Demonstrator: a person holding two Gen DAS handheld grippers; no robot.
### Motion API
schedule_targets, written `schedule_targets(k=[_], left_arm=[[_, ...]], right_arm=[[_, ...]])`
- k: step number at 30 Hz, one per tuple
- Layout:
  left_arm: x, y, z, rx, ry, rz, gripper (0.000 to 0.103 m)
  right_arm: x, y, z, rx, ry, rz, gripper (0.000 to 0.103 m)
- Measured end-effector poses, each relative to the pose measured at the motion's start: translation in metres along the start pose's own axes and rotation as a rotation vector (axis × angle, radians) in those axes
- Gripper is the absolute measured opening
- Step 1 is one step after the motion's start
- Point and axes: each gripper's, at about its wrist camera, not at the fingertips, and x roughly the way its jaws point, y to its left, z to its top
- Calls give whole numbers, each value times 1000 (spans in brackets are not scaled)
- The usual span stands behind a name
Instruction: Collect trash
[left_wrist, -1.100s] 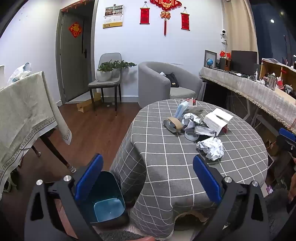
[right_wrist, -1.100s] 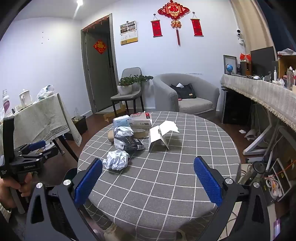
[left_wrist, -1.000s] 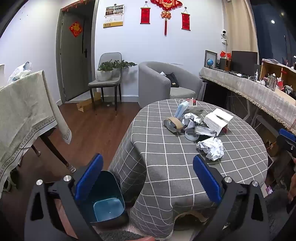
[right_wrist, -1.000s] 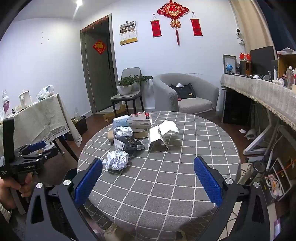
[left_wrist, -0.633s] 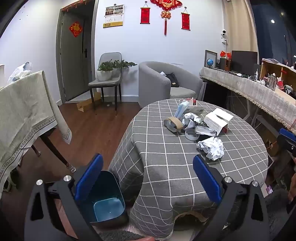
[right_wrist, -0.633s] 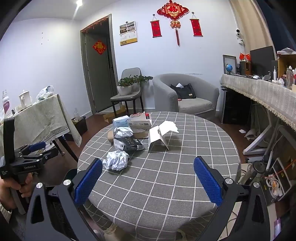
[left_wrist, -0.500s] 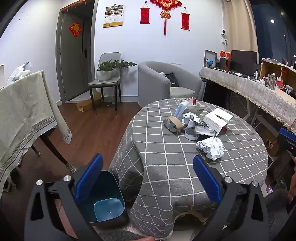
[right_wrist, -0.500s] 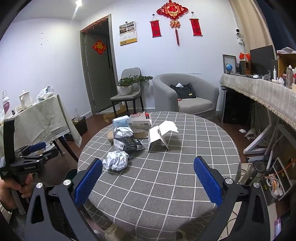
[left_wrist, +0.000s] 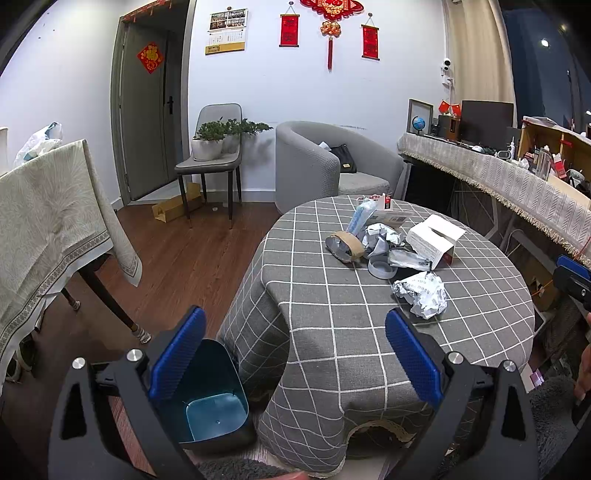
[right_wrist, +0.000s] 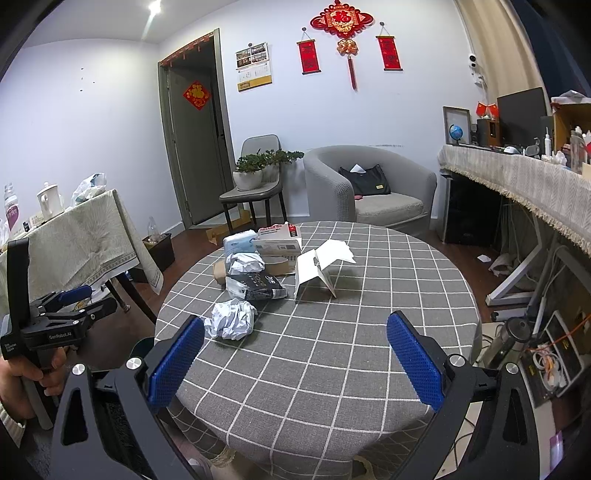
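A round table (left_wrist: 332, 295) (right_wrist: 351, 350) with a grey checked cloth holds a pile of trash. The pile has a crumpled white paper ball (left_wrist: 421, 293) (right_wrist: 232, 318), an open white box (left_wrist: 432, 240) (right_wrist: 317, 269), tape rolls (left_wrist: 345, 245), a dark wrapper (right_wrist: 255, 286) and a blue packet (right_wrist: 240, 240). A blue bin (left_wrist: 212, 402) stands on the floor at the table's left. My left gripper (left_wrist: 291, 354) is open, low between bin and table. My right gripper (right_wrist: 293, 356) is open above the table's near edge, the paper ball just past its left finger (right_wrist: 177, 358).
A second table with a pale cloth (left_wrist: 48, 206) stands to the left. A chair with potted plants (left_wrist: 212, 147) and a grey armchair (left_wrist: 325, 166) line the back wall. A cluttered counter (left_wrist: 517, 181) runs along the right. A hand (right_wrist: 33, 369) holds the left gripper.
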Motion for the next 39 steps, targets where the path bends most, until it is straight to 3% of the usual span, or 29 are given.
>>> schedule_targets(k=[39], left_arm=[[5,-5,-3,4,1,6,99]], right_arm=[[0,2,0,1,1,1,100]])
